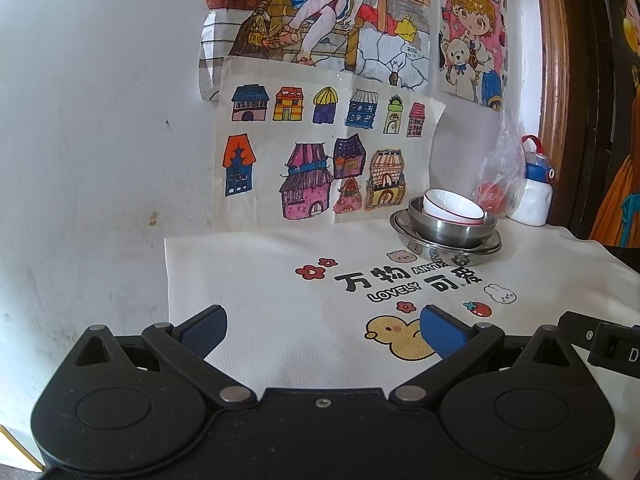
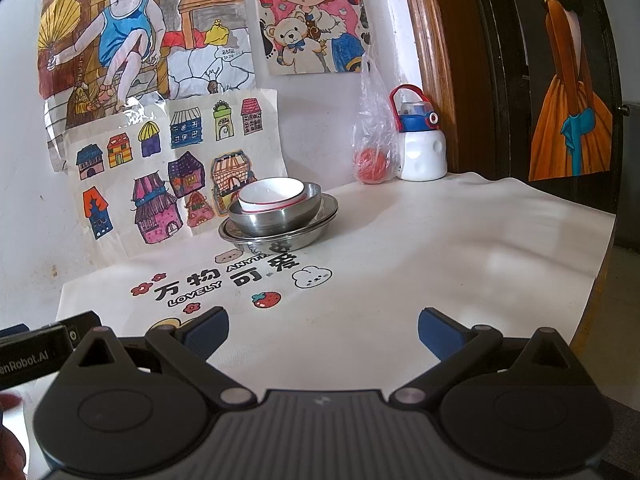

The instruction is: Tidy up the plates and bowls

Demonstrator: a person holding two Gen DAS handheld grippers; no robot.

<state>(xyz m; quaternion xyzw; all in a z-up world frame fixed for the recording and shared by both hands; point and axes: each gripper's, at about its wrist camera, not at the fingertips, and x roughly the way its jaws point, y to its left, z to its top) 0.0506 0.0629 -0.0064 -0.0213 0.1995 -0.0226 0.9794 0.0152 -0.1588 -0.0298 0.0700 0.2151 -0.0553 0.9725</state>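
While stacked bowls (image 2: 276, 208) sit apart, left gripper (image 1: 322, 330), right gripper (image 2: 323, 330) fingers spread wide, empty.

We see a cloth-like, matt cream table cover (image 2: 400, 248) with printed cartoons, slightly wrinkled. At 12 o'clock on it: shiny steel plates (image 2: 280, 236) carrying a polished steel bowl (image 2: 276, 216), with a glossy white red-rimmed bowl (image 2: 272, 194) inside. At 1 o'clock: a thin, crinkled clear plastic bag (image 2: 372, 136) and a smooth glossy plastic bottle (image 2: 422, 152). Wall drawings (image 2: 176, 168) are paper, creased. The door frame (image 2: 432, 60) is varnished wood. Both gripper bodies are matt black plastic; the right gripper (image 2: 323, 330) and left gripper (image 1: 323, 330) have textured blue pads.
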